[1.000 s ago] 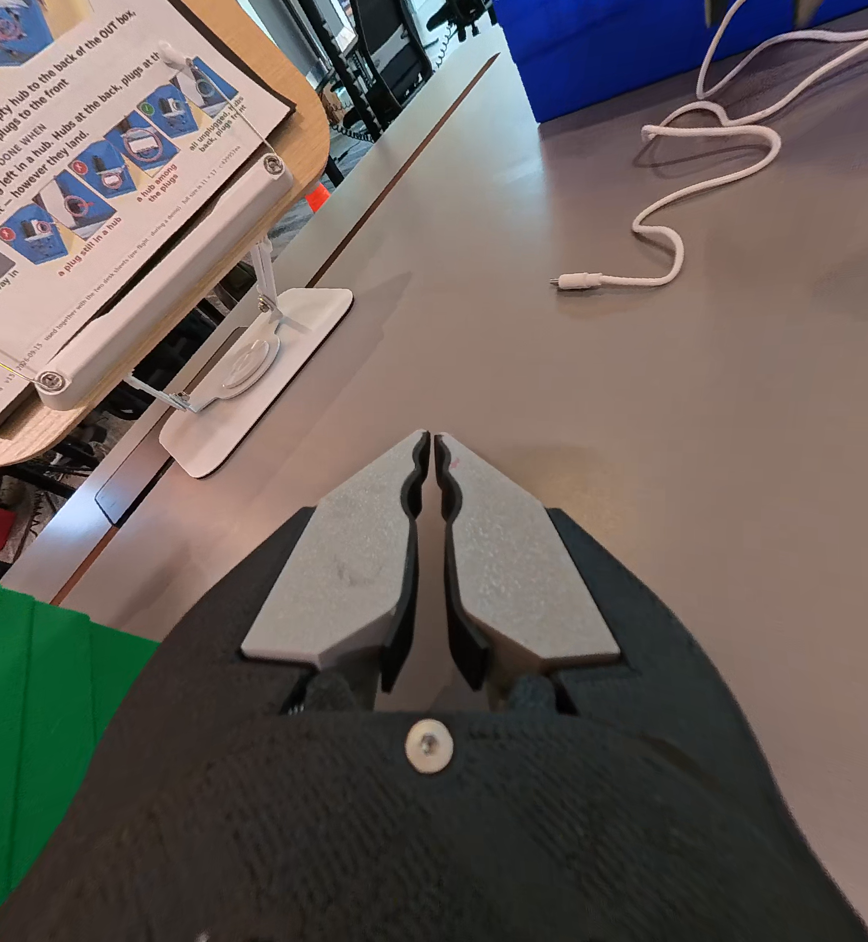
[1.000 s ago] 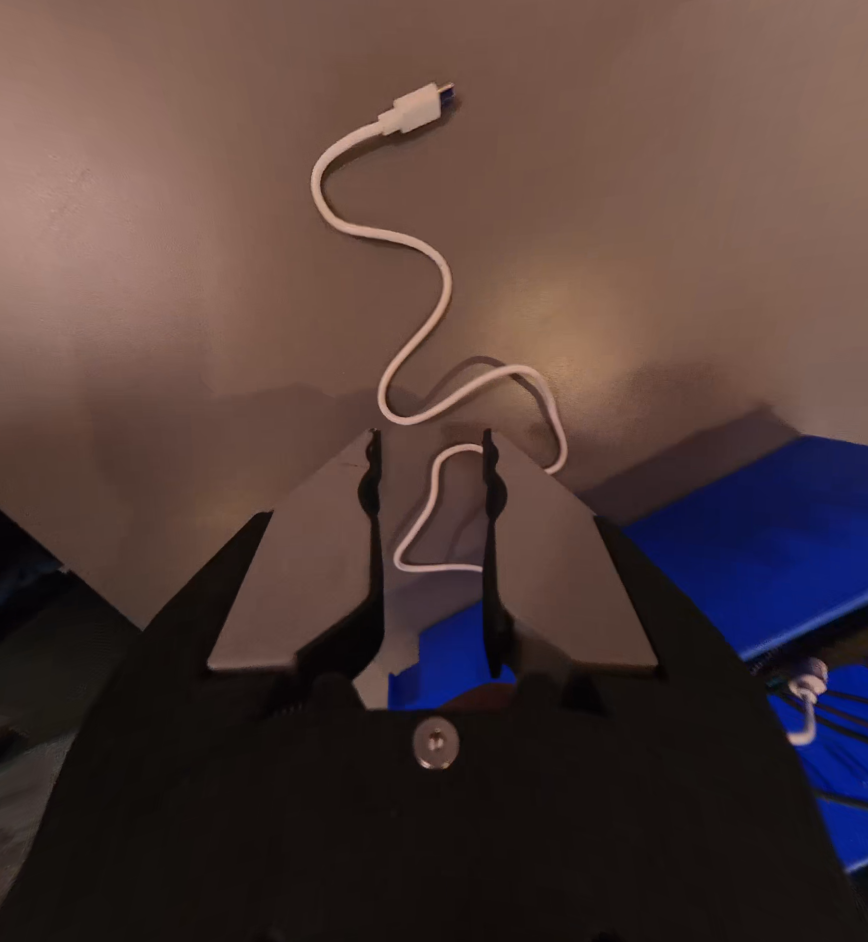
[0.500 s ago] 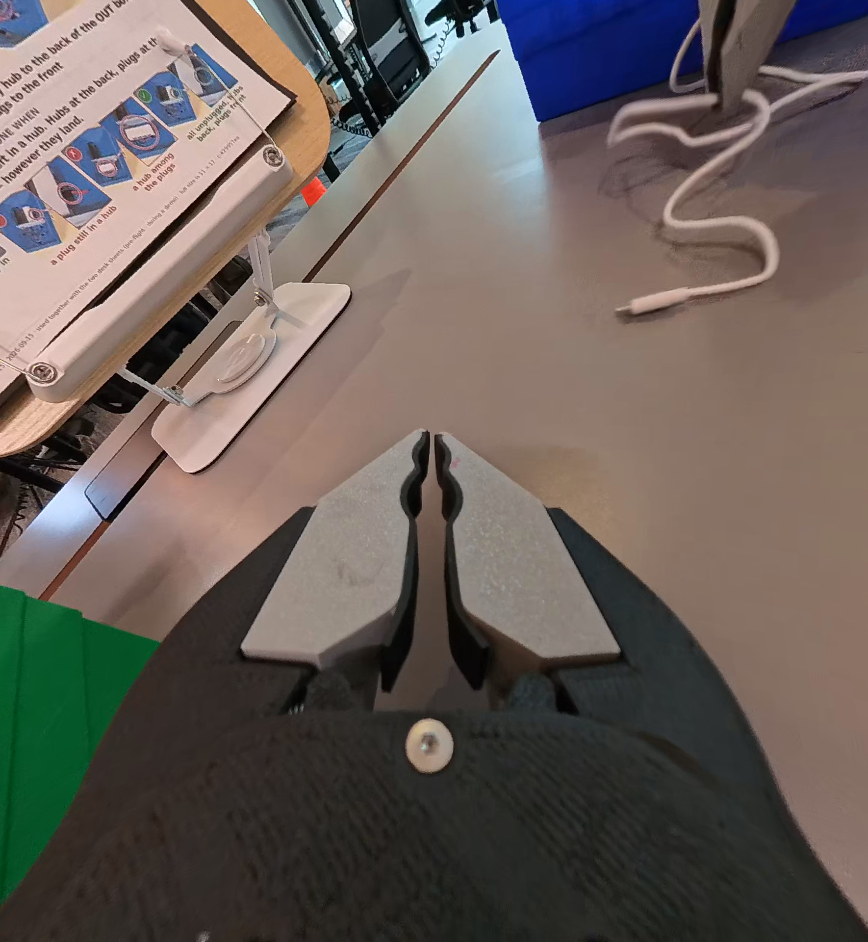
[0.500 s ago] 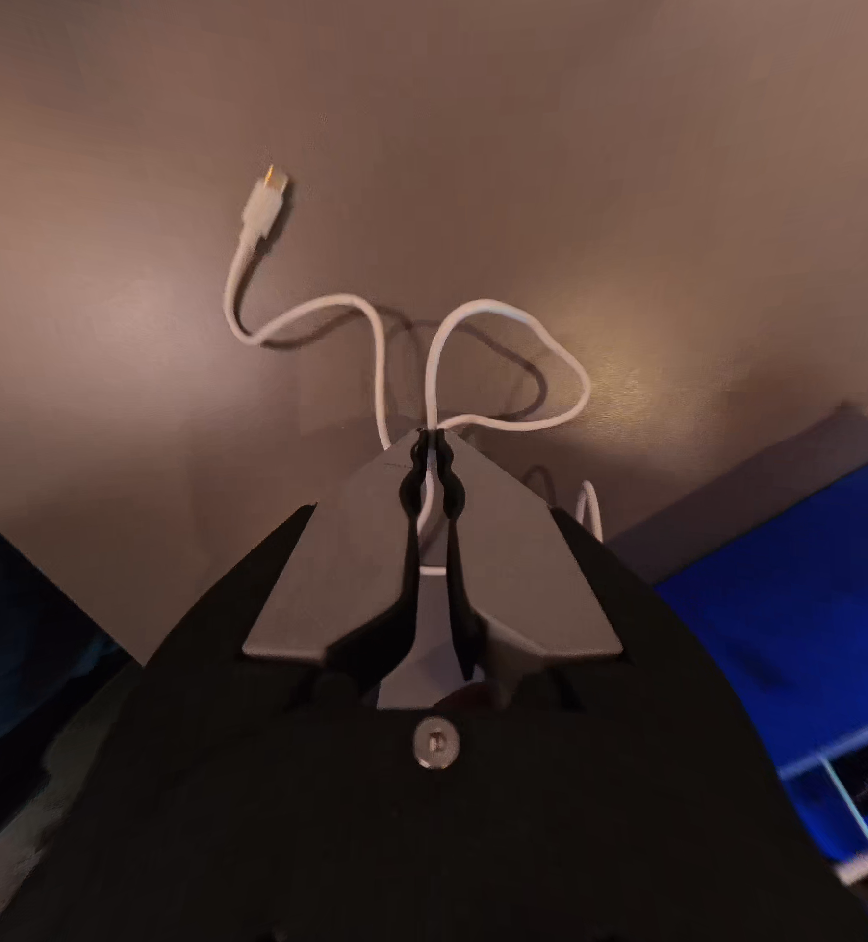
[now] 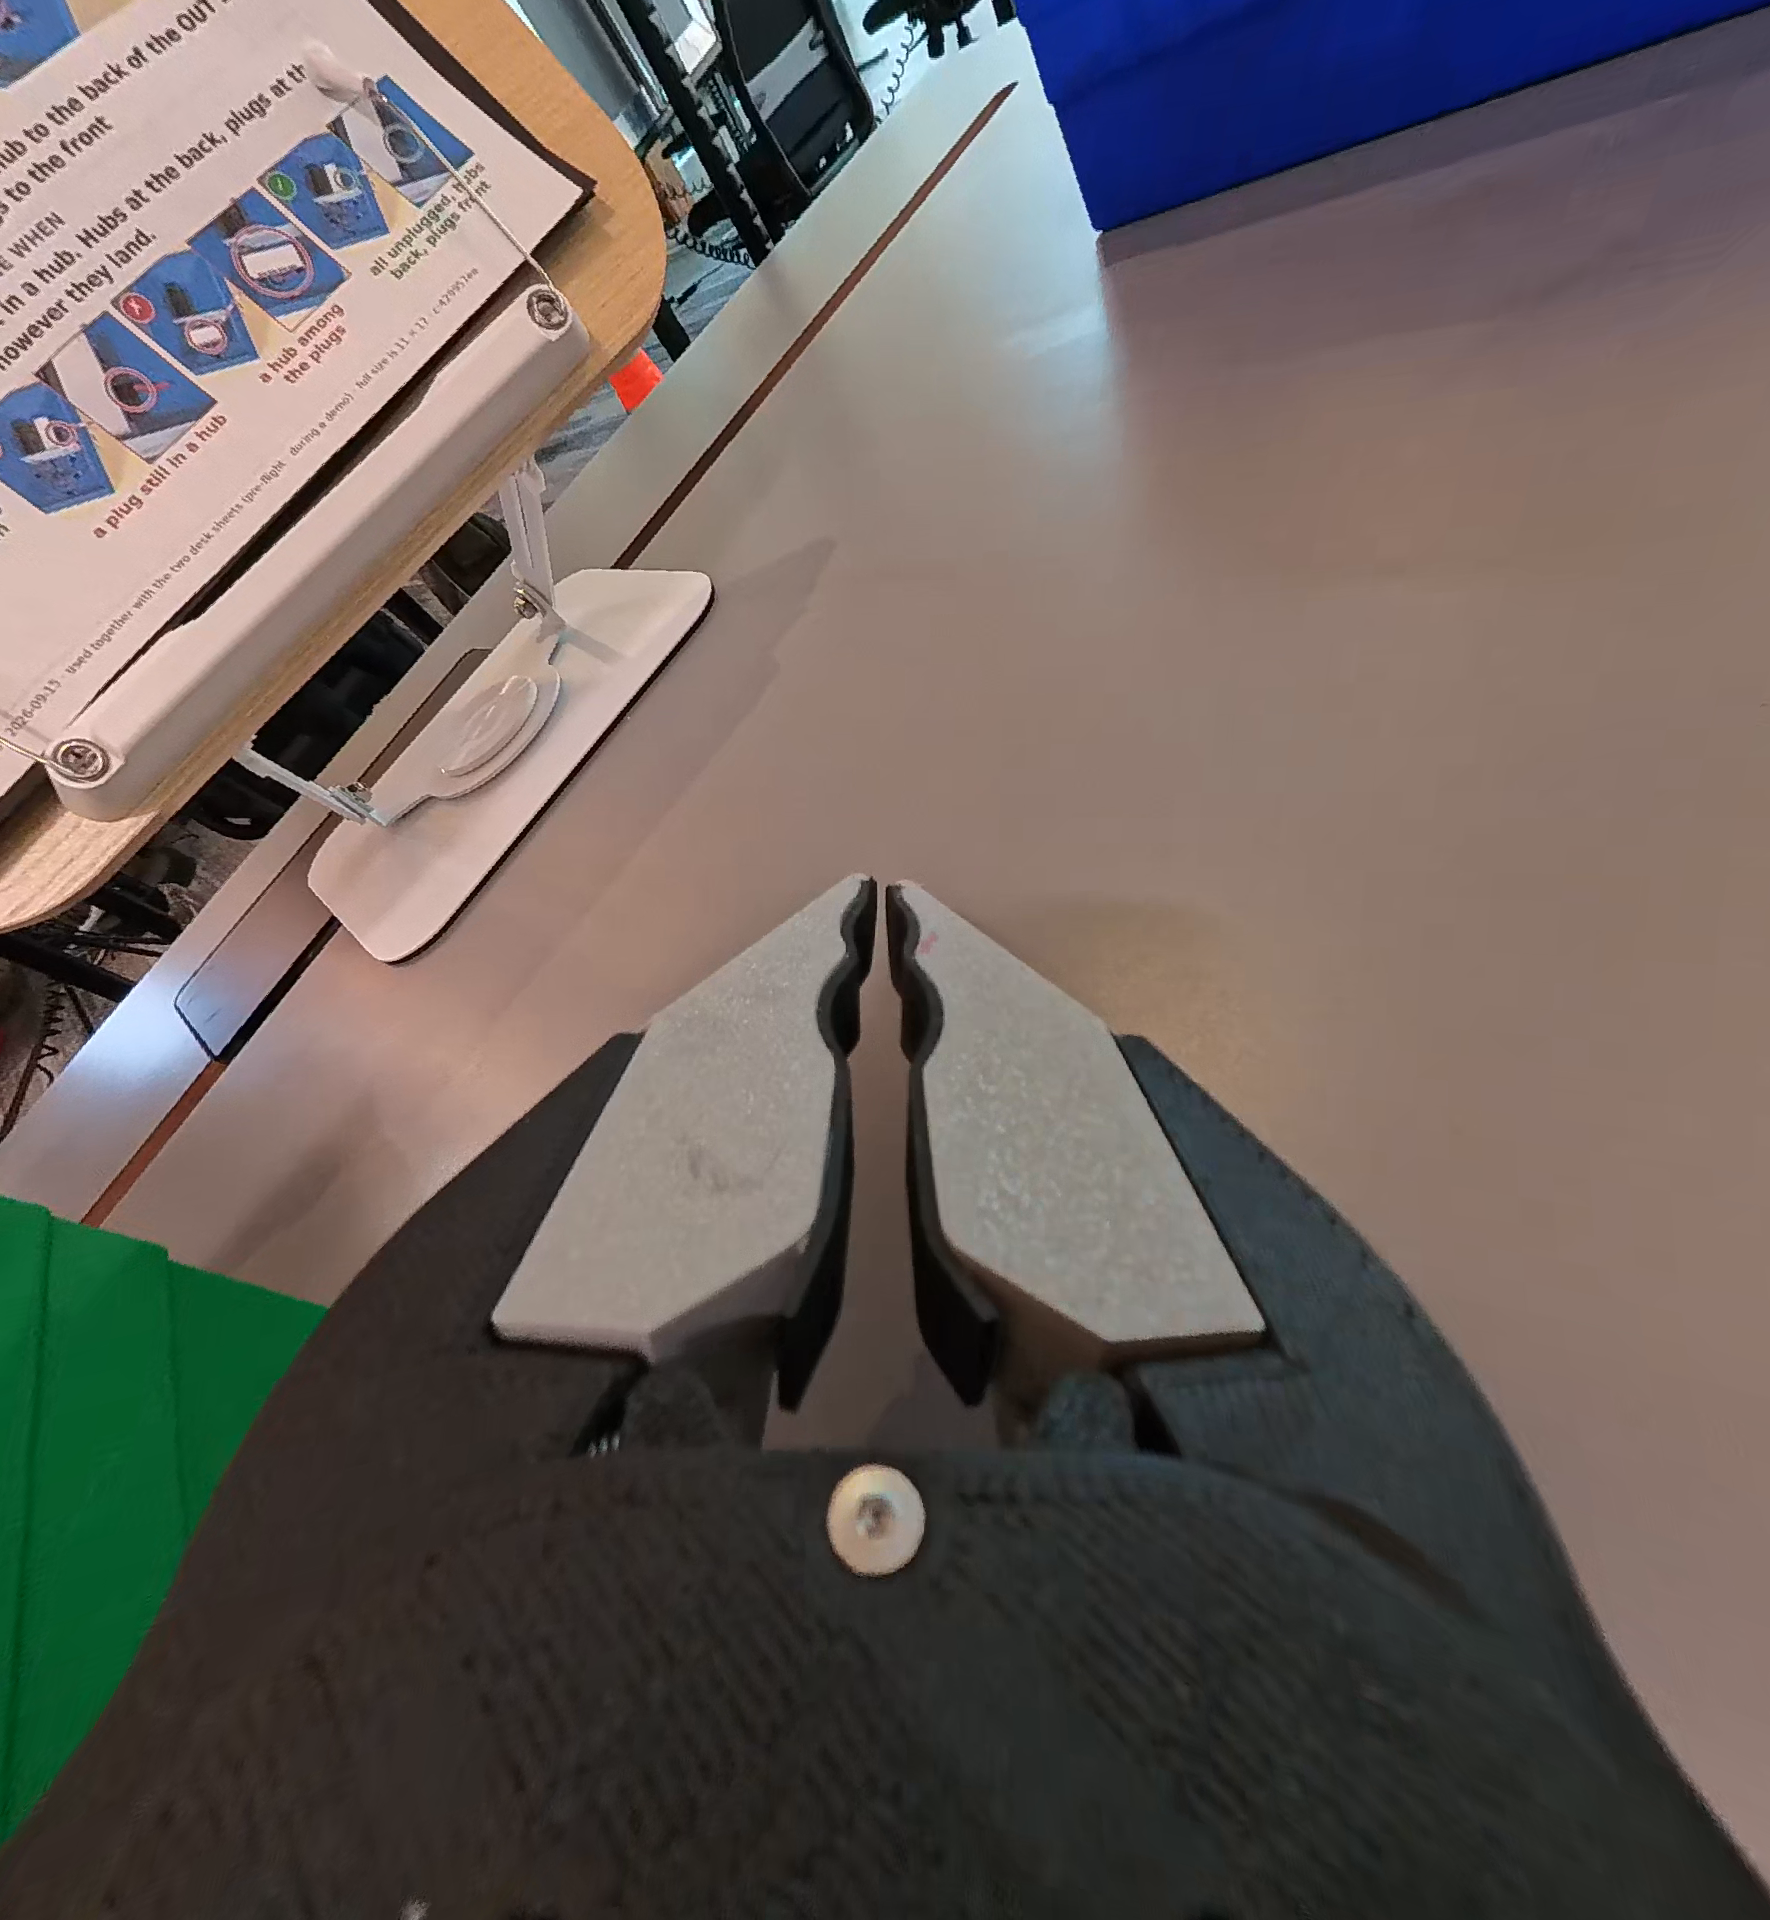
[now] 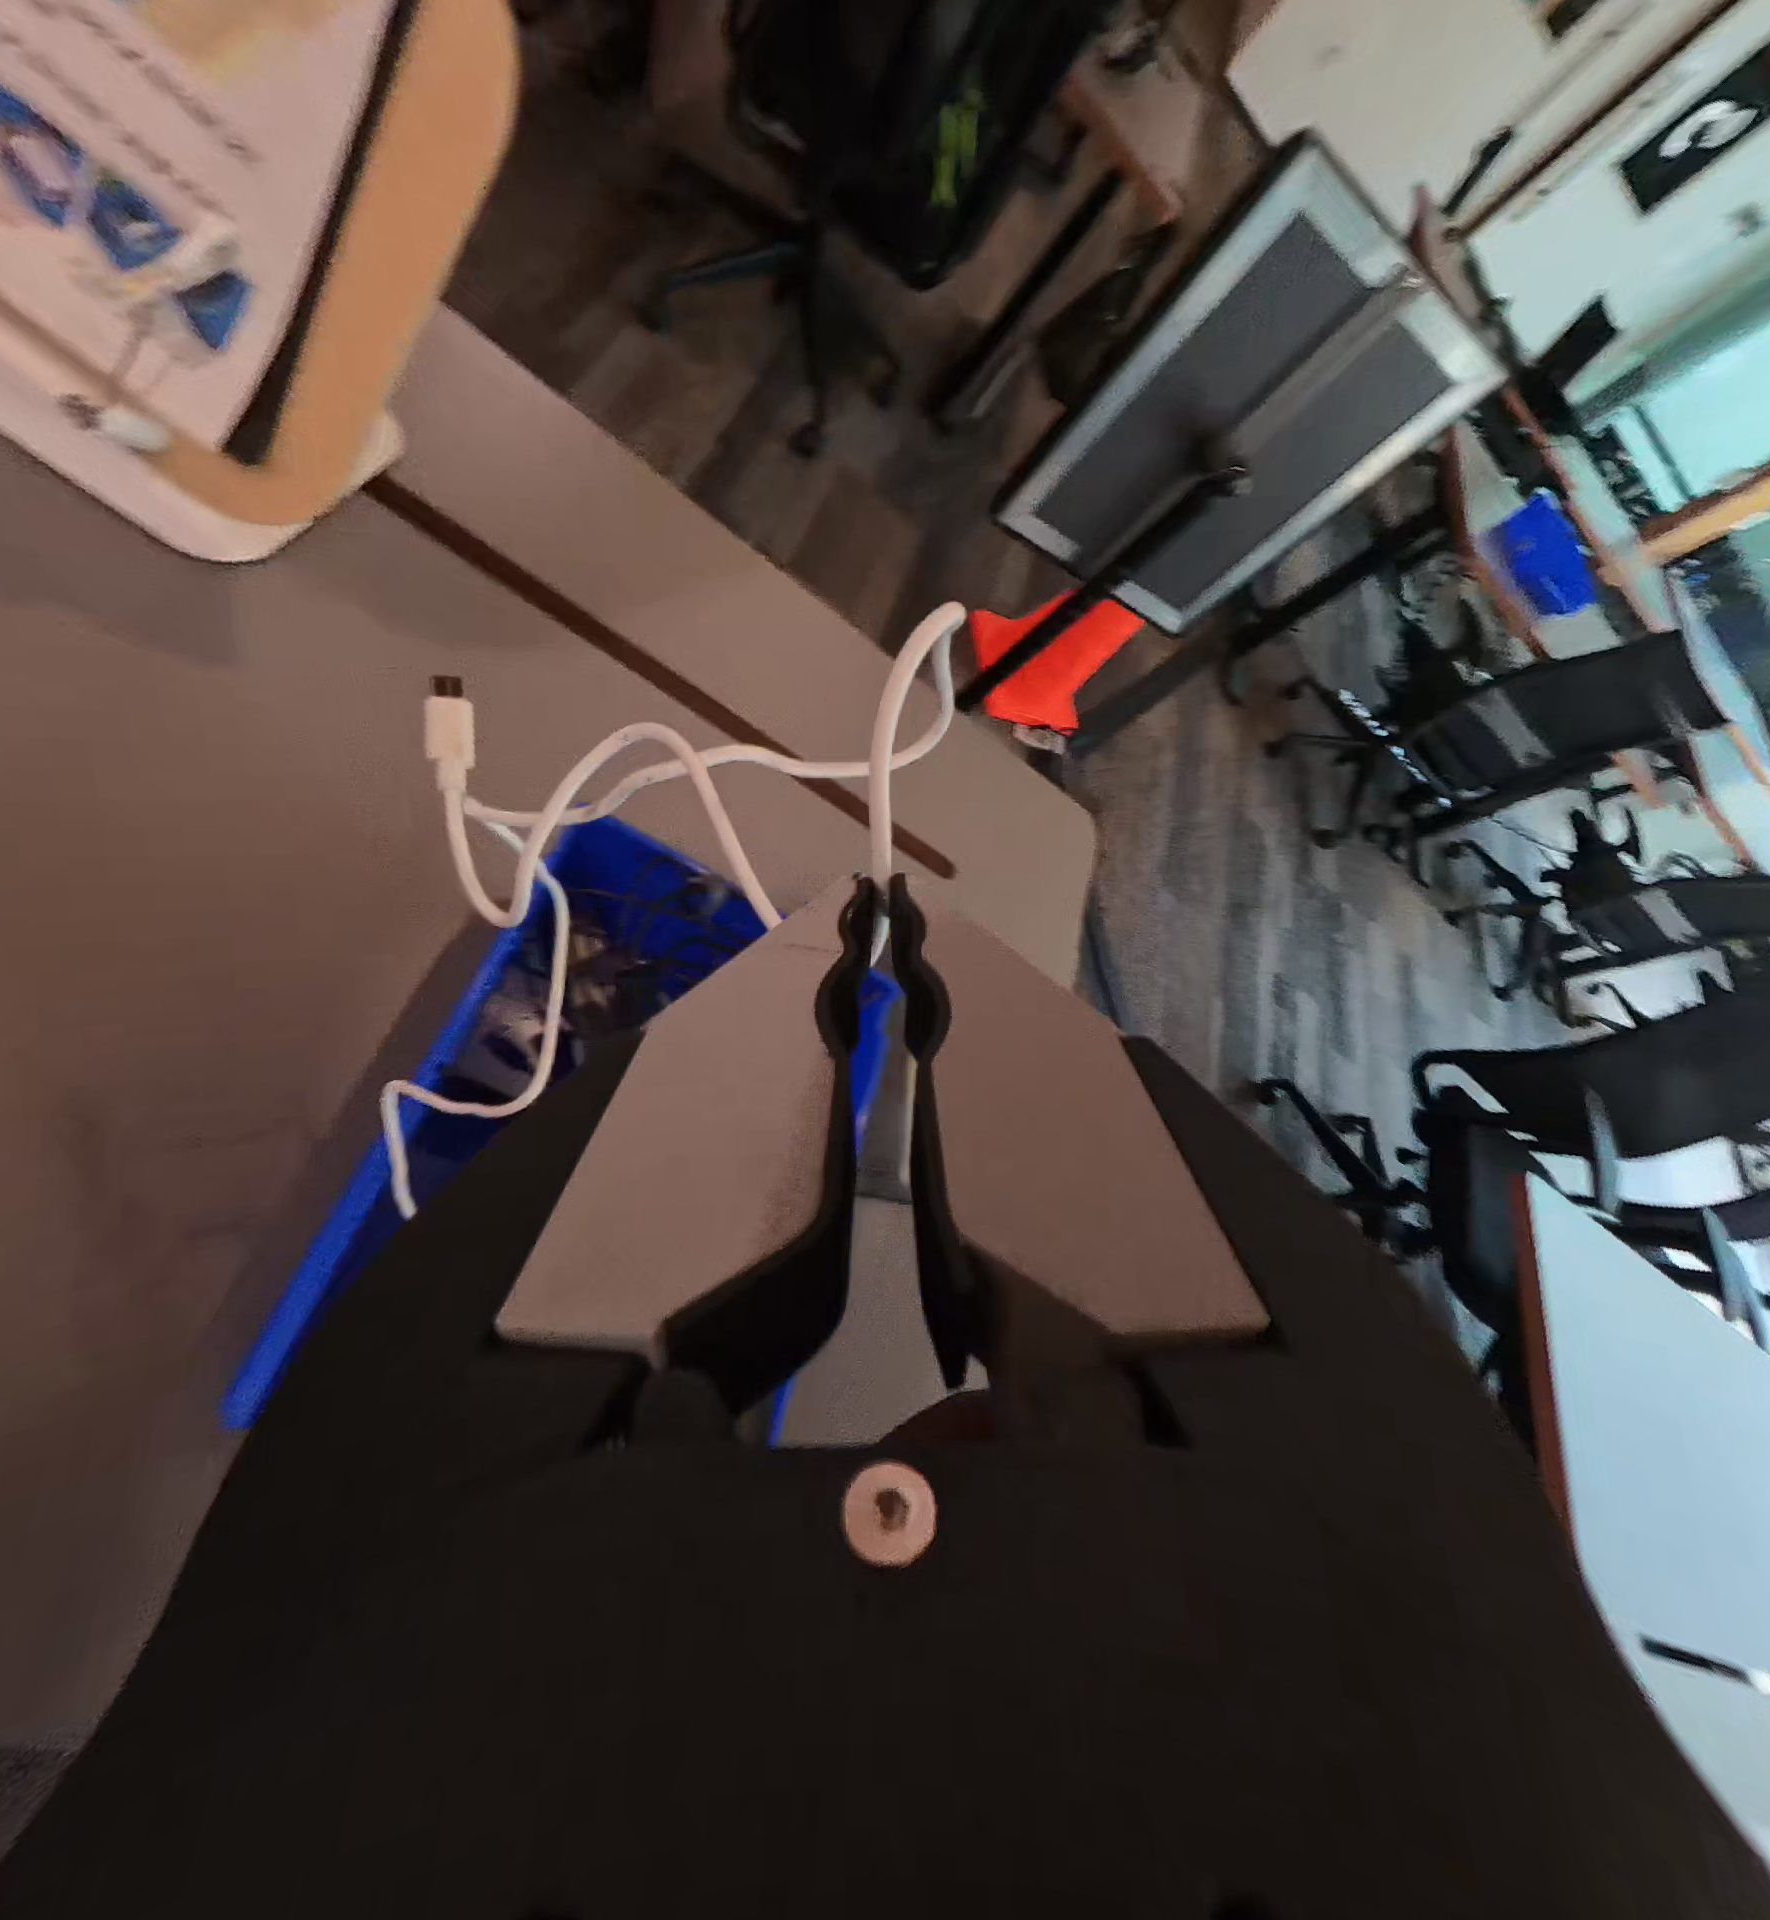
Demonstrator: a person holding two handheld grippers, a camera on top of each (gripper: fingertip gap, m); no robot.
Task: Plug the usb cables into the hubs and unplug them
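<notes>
Grippers, two: right gripper (image 6: 881,894) clenched on one white usb cable (image 6: 694,769); left gripper (image 5: 879,896) closed, empty, near one green bin (image 5: 50,1455).

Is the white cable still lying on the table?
No, the right hand-held gripper is shut on the white USB cable and holds it up in the air above the blue bin.

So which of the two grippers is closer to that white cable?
The right gripper: it is shut on the white cable, which dangles over the blue bin. The left gripper hovers shut over bare table, with no cable in its view.
</notes>
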